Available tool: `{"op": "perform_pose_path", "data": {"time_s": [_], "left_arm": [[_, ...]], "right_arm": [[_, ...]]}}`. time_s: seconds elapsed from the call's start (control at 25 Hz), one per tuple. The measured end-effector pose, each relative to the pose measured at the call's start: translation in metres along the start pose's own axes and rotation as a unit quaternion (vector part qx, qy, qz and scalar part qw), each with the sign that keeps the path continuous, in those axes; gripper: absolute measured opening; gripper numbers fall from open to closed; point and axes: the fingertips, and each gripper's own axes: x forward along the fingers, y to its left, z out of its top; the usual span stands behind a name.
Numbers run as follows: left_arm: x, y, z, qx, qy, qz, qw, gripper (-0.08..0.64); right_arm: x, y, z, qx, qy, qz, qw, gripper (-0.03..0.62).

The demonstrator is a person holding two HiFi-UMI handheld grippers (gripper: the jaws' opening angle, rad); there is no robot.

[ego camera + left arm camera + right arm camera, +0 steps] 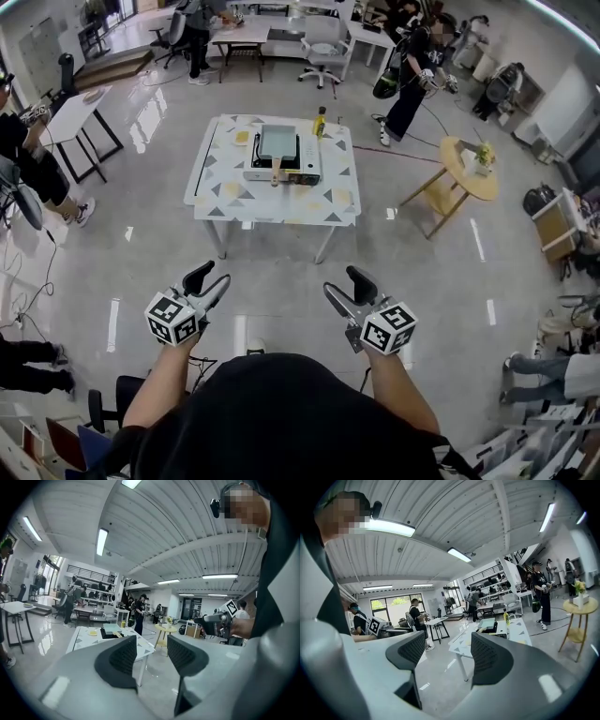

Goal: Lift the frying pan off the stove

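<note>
Floor, pale and glossy, fills most of the head view. A white table with a triangle pattern stands well ahead of the person. On its far middle sits a portable stove, and the frying pan rests on the stove's left part. The pan is squarish and grey-green. Its long axis runs from far to near, and its wooden handle points back toward the person, reaching past the stove's near edge. A yellow bottle stands upright just beside the stove's far right corner.

The left gripper and right gripper are both held close to the body, well apart from the table. Each gripper's own view shows its jaws standing wide with only floor and distant room between them.
</note>
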Motion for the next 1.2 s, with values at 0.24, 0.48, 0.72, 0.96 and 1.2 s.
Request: {"op": "perform_pose_path", "data": {"time_s": [0.24,0.48,0.72,0.96,1.2], "left_arm": [[0.006,0.040,0.007,-0.004,-0.004,-0.007,1.0000,0.203],[0.005,0.079,0.017,-0.004,-0.013,-0.012,0.9998,0.203],[0.006,0.102,0.018,-0.007,-0.010,-0.029,0.9995,0.204],[0.003,0.133,0.032,-0.005,-0.022,-0.023,0.9995,0.204],[0.008,0.138,0.032,-0.001,-0.011,-0.035,0.9993,0.204]], "right_arm": [[0.037,-0.001,0.014,-0.005,-0.001,-0.013,1.000,0.334],[0.065,0.007,0.028,-0.018,-0.004,-0.026,1.000,0.334],[0.080,0.009,0.032,-0.015,-0.009,-0.049,0.999,0.333],[0.090,0.010,0.037,-0.016,-0.014,-0.061,0.998,0.333],[0.094,0.009,0.038,-0.012,-0.016,-0.066,0.998,0.333]]}}
